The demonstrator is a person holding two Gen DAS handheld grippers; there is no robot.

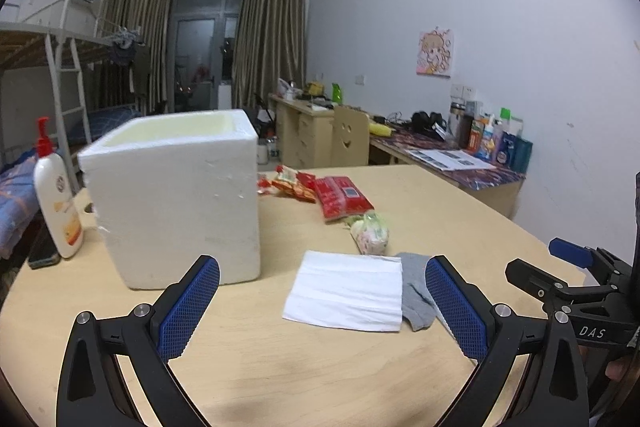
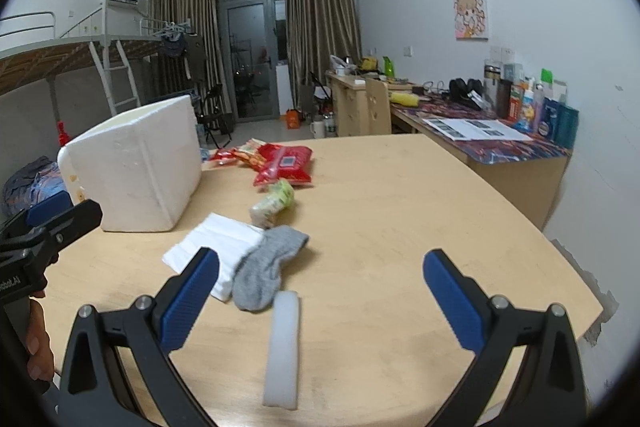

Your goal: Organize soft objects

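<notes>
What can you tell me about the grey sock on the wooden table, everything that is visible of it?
The grey knitted fabric sock lies flat and limp on the light wooden table, bent at the heel, slightly crumpled. It looks soft, with a ribbed cuff. One side of it overlaps the edge of the white folded cloth. The white foam strip lies just in front of it; whether they touch I cannot tell. No gripper holds it: the left gripper and the right gripper are both open and empty.

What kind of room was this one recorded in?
Most likely a student dorm room: a loft bed with ladder, study desks along the wall, and a curtained balcony door.
</notes>
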